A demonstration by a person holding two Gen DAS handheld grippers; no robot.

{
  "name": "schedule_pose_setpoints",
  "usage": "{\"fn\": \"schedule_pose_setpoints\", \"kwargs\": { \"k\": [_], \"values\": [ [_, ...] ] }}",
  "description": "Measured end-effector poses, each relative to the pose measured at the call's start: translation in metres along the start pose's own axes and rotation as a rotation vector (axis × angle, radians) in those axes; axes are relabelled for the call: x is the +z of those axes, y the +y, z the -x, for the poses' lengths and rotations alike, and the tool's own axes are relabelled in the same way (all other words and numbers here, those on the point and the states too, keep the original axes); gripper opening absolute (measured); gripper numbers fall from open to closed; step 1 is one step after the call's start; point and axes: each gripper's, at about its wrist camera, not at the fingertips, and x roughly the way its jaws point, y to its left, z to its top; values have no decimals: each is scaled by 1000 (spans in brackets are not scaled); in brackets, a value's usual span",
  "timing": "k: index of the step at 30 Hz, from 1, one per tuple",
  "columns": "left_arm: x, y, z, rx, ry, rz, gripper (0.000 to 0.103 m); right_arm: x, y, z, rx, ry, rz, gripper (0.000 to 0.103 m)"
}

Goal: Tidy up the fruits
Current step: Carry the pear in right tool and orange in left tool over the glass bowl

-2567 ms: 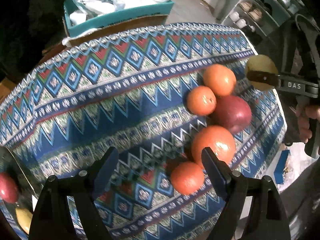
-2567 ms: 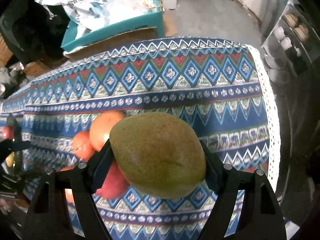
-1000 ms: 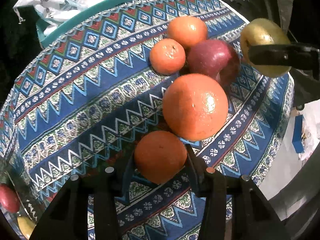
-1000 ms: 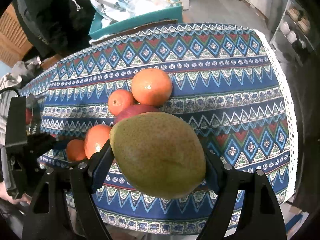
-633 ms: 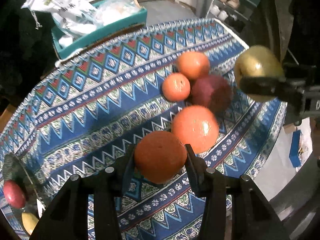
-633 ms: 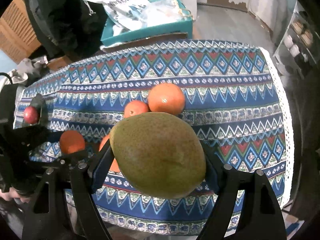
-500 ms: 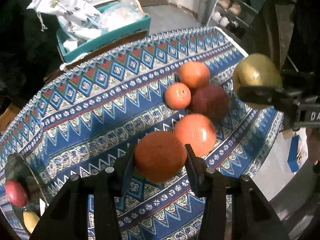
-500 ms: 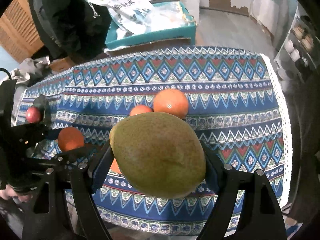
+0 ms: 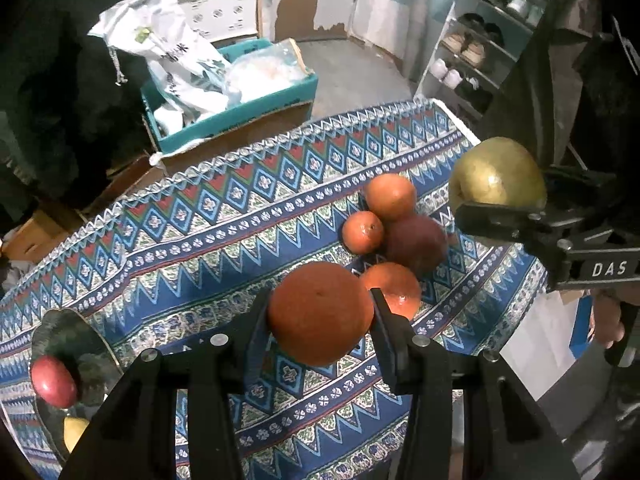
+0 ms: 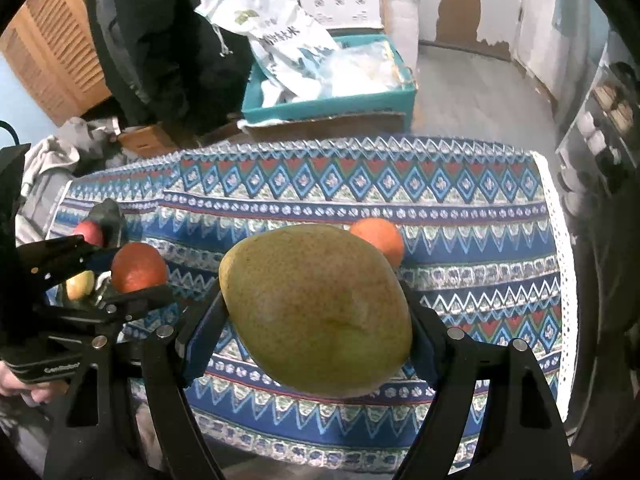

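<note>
Two grippers loaded, both clear of the table (image 9: 208,216) w/ patterned cloth. Right gripper (image 10: 316,312) clamped on a green-yellow mango (image 10: 316,312), held over the table's right end. Left gripper (image 9: 320,316) clamped on an orange (image 9: 320,314), above the near edge. On the cloth nr the right end: dark red apple (image 9: 416,246) touching 3 oranges (image 9: 390,196) in a cluster. Far left edge: metal plate (image 9: 74,340) w/ a red fruit (image 9: 54,376) + a yellow one.
</note>
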Motion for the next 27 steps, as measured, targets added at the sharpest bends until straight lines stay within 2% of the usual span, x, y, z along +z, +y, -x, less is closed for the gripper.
{"fn": "schedule_pose_setpoints", "kwargs": {
  "k": [27],
  "values": [
    [-10,55,61,18,-95,127,48,37,82,19,61,-76,124,80]
  ]
}}
